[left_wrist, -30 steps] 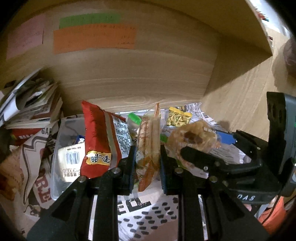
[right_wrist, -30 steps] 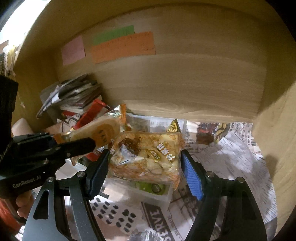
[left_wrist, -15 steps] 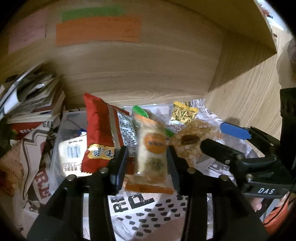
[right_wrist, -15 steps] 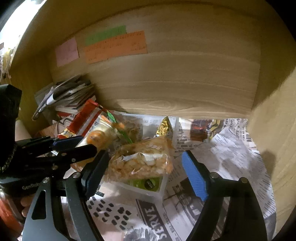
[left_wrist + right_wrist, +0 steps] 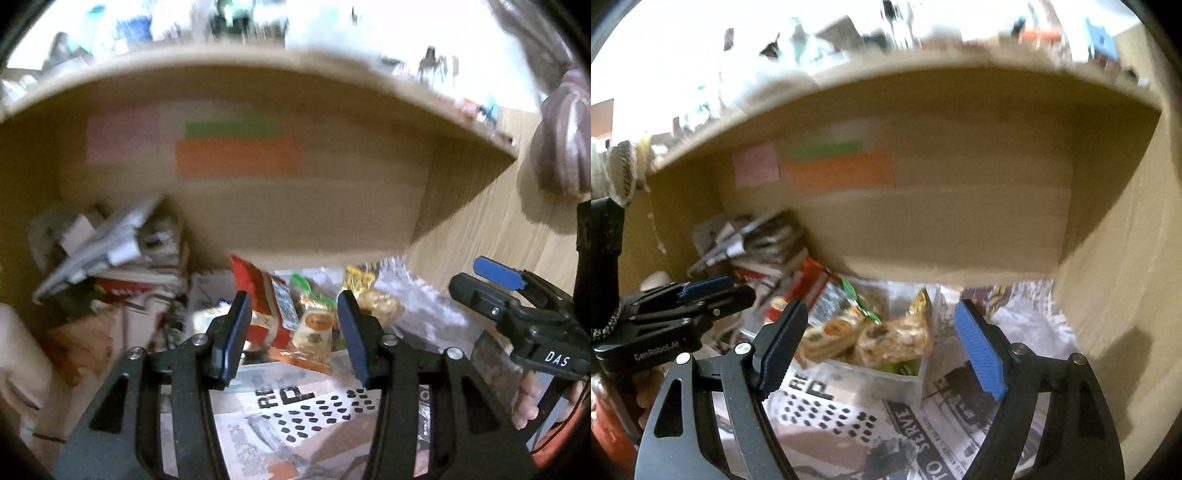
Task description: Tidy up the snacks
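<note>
Left wrist view: left gripper (image 5: 291, 325) now clear of the orange-and-clear biscuit packet (image 5: 313, 329), jaws opening, nothing between the pads; a second ago clamped on it. Packet now resting among the snacks in the clear plastic bin (image 5: 886, 376), beside the red foil snack bag (image 5: 258, 291). Right wrist view: right gripper (image 5: 882, 343) spread wide and empty, its clear bag of puffed rice cakes (image 5: 894, 338) likewise dropped into the bin. Both placements likely done; next snack wanted. Underneath, printed newspaper (image 5: 916, 435) lining a wooden shelf niche (image 5: 960, 221); blurred bright room above.
</note>
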`<act>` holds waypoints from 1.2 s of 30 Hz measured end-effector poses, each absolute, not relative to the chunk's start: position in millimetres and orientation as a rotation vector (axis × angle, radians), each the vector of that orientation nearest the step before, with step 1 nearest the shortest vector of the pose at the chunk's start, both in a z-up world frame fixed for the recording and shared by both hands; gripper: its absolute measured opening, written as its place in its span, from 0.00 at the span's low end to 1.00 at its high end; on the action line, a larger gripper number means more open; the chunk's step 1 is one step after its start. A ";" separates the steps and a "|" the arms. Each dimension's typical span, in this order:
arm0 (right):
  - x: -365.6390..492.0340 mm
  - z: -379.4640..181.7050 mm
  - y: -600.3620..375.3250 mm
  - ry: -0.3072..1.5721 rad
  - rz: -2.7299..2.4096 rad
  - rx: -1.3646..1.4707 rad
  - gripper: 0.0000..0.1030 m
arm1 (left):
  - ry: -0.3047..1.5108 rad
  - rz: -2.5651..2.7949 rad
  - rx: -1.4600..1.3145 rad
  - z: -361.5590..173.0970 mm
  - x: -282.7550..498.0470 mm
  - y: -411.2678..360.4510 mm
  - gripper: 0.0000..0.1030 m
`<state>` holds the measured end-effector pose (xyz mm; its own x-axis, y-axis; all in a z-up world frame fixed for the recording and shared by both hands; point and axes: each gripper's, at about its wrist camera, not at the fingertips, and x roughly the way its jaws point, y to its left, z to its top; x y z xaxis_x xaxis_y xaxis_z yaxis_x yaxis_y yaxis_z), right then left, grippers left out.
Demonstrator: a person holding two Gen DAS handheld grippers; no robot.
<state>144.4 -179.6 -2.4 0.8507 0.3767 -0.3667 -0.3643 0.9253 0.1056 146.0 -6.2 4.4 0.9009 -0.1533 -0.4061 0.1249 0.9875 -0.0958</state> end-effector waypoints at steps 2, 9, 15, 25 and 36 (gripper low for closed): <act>130.0 6.6 -179.7 0.353 0.390 0.035 0.77 | 0.383 -0.125 -0.060 14.3 130.6 -3.3 0.47; 92.7 22.8 -172.1 0.277 0.400 0.026 0.77 | 0.252 -0.093 -0.037 40.2 72.2 -1.1 0.69; 71.4 27.3 -164.8 0.244 0.382 0.010 0.86 | 0.201 -0.096 -0.041 54.5 44.5 -3.3 0.85; 54.1 34.0 -161.6 0.192 0.351 0.002 1.00 | 0.182 -0.066 -0.064 50.1 28.0 5.7 0.98; 51.9 32.7 -158.3 0.192 0.357 0.000 1.00 | 0.179 -0.050 -0.042 45.6 25.4 5.9 1.00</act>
<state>51.9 -158.3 32.7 0.9188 0.3475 -0.1870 -0.3475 0.9371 0.0335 25.4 5.9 45.6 0.9829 -0.0536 -0.1764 0.0461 0.9979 -0.0464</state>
